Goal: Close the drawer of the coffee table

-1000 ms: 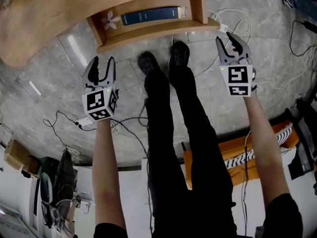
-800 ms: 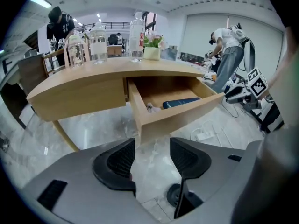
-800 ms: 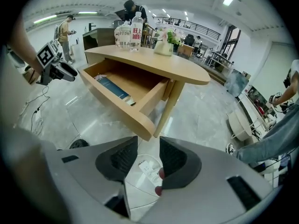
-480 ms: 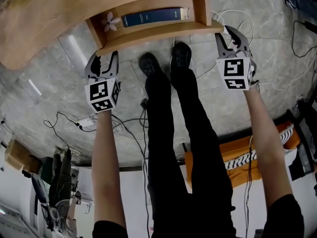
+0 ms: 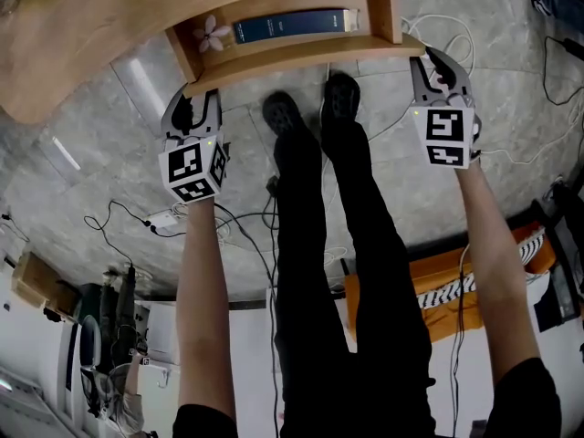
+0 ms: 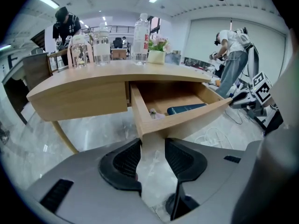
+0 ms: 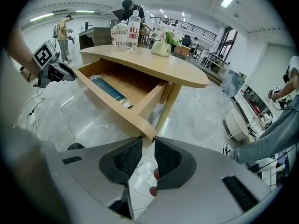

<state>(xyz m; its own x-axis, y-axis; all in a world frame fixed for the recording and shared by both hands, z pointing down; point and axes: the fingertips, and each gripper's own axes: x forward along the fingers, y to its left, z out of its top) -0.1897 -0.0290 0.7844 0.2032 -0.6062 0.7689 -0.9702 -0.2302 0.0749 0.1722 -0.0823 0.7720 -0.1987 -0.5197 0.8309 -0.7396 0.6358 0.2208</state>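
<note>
1. Curving across the far left, the wooden worktop (image 5: 82,26) carries clear bottles (image 6: 141,31) and a small flower pot (image 6: 156,55) on its top.
2. At the near left corner of the drawer front sits the left hand-held gripper (image 5: 194,106), pointing steeply down. Its jaws are closing with that wooden corner between the tips, and no firm clamp shows yet.
3. Under the worktop, the drawer (image 5: 301,55) stands pulled out toward the person — plainly open. Inside, a dark blue book (image 5: 292,26) lies lengthwise, with a pale flower (image 5: 212,35) at its left end.
4. Just near of the drawer front, between the two tools, the person's black shoes (image 5: 310,108) stand on the grey marble floor (image 5: 109,144), where thin cables trail.
5. At the drawer front's right corner is the right hand-held gripper (image 5: 436,69), also tilted down. Its jaws are closing too — the rounded corner sits between the tips, which are not seen to press on it.
</note>
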